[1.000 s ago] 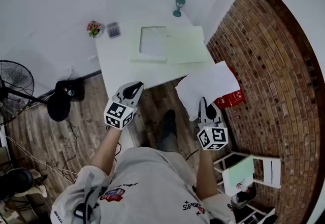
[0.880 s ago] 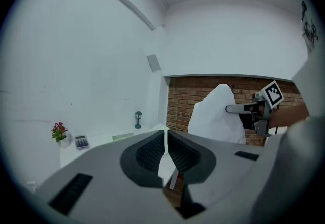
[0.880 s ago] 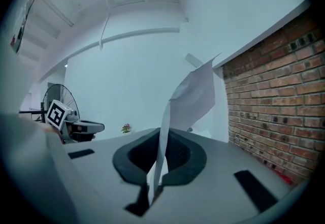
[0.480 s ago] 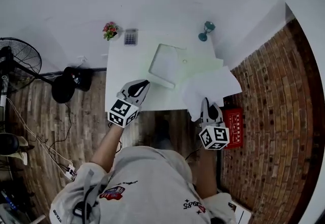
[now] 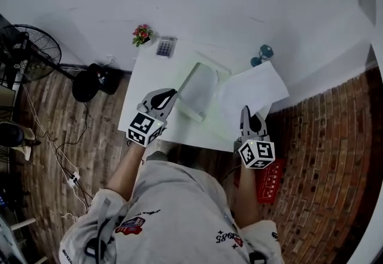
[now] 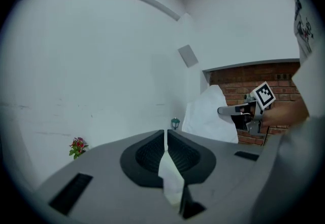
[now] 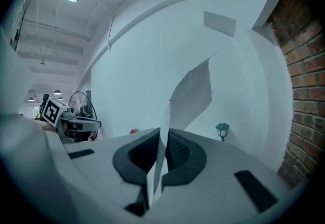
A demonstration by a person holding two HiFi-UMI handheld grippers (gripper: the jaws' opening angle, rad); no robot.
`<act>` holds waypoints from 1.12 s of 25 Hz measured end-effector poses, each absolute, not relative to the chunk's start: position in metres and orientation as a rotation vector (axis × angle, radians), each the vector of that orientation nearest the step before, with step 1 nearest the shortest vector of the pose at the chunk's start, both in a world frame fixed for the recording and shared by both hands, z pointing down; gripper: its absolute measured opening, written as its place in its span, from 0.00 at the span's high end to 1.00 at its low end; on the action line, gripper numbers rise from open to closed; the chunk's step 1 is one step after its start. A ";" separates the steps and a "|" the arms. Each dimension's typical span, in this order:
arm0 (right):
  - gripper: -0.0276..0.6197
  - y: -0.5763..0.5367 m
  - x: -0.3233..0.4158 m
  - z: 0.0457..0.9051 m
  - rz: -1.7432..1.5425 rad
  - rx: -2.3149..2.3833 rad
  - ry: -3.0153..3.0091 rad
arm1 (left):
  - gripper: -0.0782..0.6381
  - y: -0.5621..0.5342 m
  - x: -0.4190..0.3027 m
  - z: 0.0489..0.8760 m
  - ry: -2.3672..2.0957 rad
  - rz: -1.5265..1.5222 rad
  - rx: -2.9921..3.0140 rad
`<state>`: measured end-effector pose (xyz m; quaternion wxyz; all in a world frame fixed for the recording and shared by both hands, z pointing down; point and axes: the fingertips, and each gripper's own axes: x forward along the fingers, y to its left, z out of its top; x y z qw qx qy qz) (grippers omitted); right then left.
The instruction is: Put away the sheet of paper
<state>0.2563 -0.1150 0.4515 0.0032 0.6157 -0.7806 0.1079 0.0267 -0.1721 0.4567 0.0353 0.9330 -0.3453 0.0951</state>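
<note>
The white sheet of paper [image 5: 251, 90] hangs in the air over the right end of the white table [image 5: 148, 80], and my right gripper [image 5: 248, 114] is shut on its near edge. In the right gripper view the sheet [image 7: 192, 91] rises edge-on from between the closed jaws of that gripper [image 7: 163, 139]. My left gripper [image 5: 167, 96] hovers over the table's front left, jaws shut, with a small white scrap [image 6: 170, 180] pinched between them. An open pale-green folder [image 5: 198, 86] lies on the table between the two grippers.
A teal lamp [image 5: 262, 53], a calculator [image 5: 166, 47] and a small flower pot [image 5: 142, 34] stand along the table's far edge by the white wall. A floor fan [image 5: 27, 47] is at the left, a red crate [image 5: 270, 179] on the brick floor at the right.
Both grippers have swung from over the floor near the brick area to above the table. The sheet has travelled along in the right gripper, and the folder now lies between the grippers.
</note>
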 end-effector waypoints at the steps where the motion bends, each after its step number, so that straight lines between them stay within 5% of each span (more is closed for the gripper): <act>1: 0.96 -0.124 0.257 0.452 0.338 1.917 -2.463 | 0.84 -0.176 0.026 0.458 -1.078 0.302 2.859; 28: 0.96 -0.209 0.225 0.460 0.356 1.804 -2.529 | 0.84 -0.243 0.013 0.484 -1.117 0.246 2.778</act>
